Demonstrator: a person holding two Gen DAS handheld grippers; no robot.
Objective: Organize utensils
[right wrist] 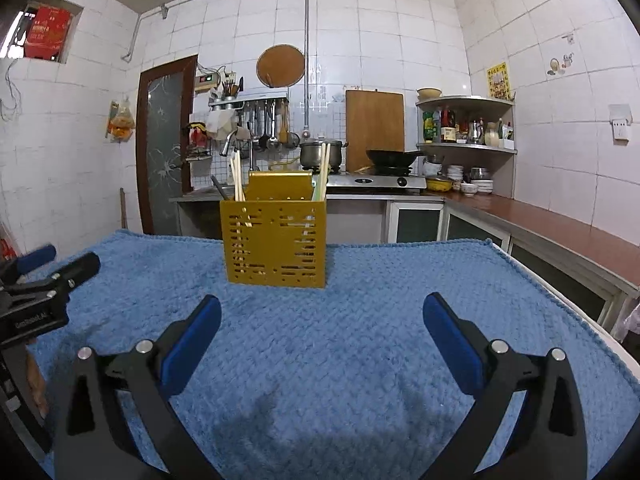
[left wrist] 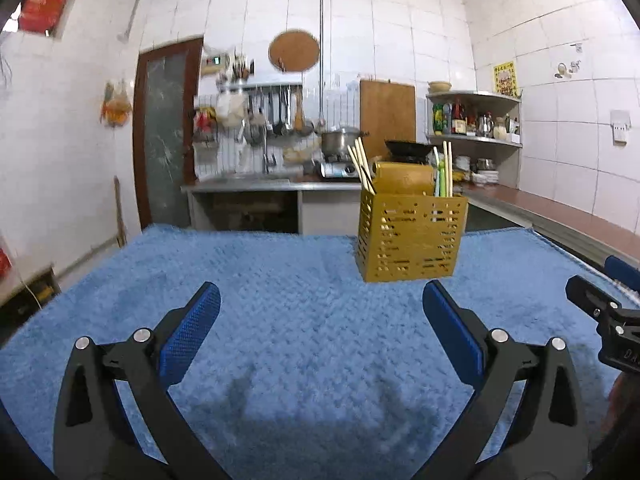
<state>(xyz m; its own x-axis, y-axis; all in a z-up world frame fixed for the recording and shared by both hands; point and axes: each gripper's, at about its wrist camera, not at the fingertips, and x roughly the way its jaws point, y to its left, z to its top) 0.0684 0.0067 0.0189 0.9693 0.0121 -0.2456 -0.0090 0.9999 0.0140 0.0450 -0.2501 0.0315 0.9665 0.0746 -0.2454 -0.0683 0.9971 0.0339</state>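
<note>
one yellow utensil holder (right wrist: 276,240), two hand-held grippers, both spread.

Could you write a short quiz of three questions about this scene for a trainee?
1. True or false: the left gripper holds a chopstick.
2. What does the yellow holder stand on?
   A. the steel counter  B. the blue towel  C. the stove
3. Fill in: the right gripper is ____.

Key:
1. False; its jaws are open and empty.
2. B.
3. Open.
</note>
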